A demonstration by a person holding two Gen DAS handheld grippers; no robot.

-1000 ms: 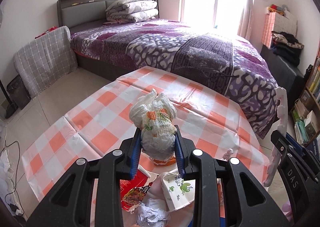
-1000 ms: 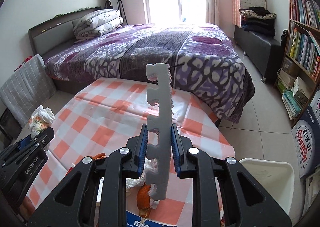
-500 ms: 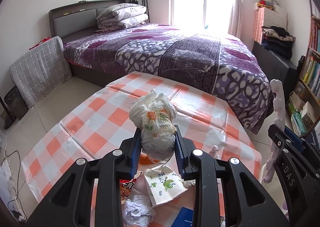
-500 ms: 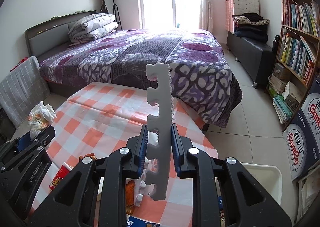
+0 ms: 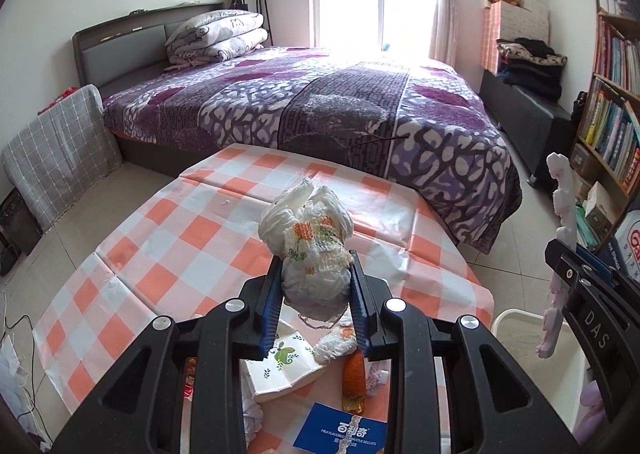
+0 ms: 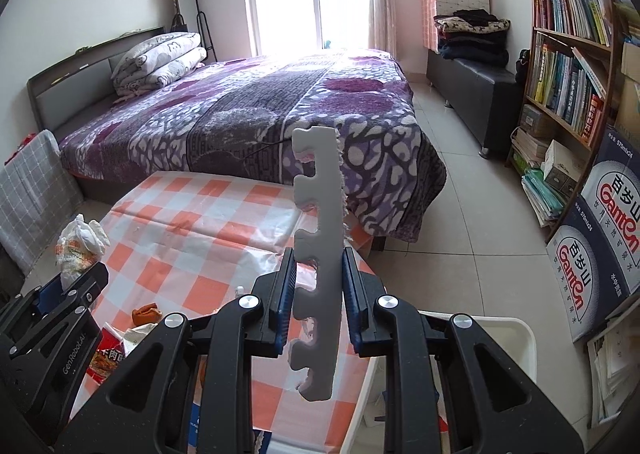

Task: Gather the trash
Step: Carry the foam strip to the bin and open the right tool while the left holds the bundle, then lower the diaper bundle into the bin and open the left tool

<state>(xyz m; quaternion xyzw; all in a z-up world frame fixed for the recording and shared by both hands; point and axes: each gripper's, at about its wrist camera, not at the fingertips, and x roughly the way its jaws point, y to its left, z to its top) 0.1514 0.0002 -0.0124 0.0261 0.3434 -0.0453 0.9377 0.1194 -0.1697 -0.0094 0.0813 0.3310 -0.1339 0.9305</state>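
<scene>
My left gripper (image 5: 314, 294) is shut on a balled-up white diaper (image 5: 310, 250) with an orange and green print, held above the checked table (image 5: 160, 238). My right gripper (image 6: 318, 290) is shut on a grey notched foam strip (image 6: 318, 238) that stands upright between the pads. The same strip (image 5: 560, 213) and right gripper show at the right edge of the left wrist view, over a white bin (image 5: 516, 326). The bin (image 6: 500, 330) lies just right of the table's corner. The diaper (image 6: 80, 242) also appears at the left of the right wrist view.
More litter lies on the near table: a white leaf-print carton (image 5: 280, 366), an orange scrap (image 5: 354, 374), a blue biscuit packet (image 5: 344, 434), a red wrapper (image 6: 106, 358). A purple bed (image 5: 320, 105) stands beyond, a bookshelf (image 6: 572, 65) and boxes (image 6: 600, 254) at the right.
Both grippers have shifted to the right along the table with their loads still held. The white bin has come further into view under the right gripper.
</scene>
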